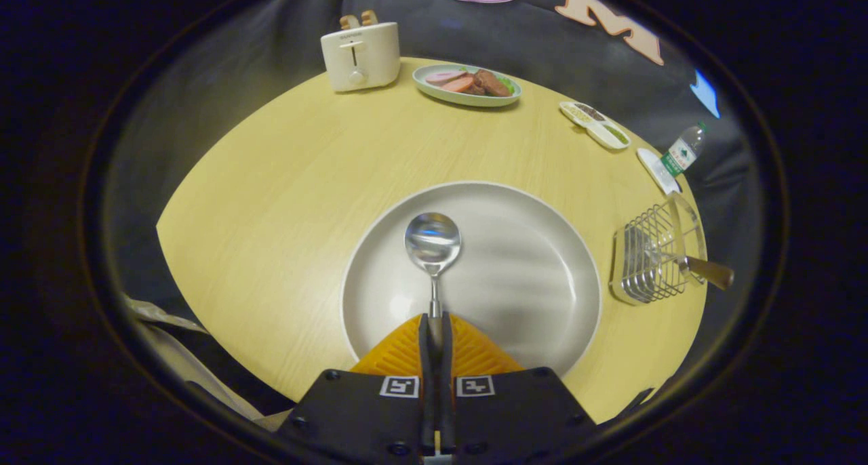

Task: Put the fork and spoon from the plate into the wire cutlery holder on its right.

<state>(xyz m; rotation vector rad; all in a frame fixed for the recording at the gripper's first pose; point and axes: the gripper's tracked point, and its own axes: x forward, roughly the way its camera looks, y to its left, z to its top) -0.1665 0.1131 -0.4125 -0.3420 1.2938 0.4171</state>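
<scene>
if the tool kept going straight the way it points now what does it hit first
The tool, shut on the spoon, points across the plate. Next in line looks like bare table, between toaster and food dish; depth unclear.

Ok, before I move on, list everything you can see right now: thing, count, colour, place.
spoon: 1, silver, over the plate, handle clamped between the fingers
plate: 1, white, nearest on the table, just ahead of the fingers
wire cutlery holder: 1, silver, right of the plate, holding one wooden-handled utensil
toaster: 1, cream, far side of the table, bread in its slots
food dish: 1, pale green, right of the toaster, sliced meat on it
divided dish: 1, white, beyond the holder
water bottle: 1, clear with green label, behind a small white dish near the table's edge
table: 1, light wood
gripper: 1, shut on the spoon's handle
</scene>
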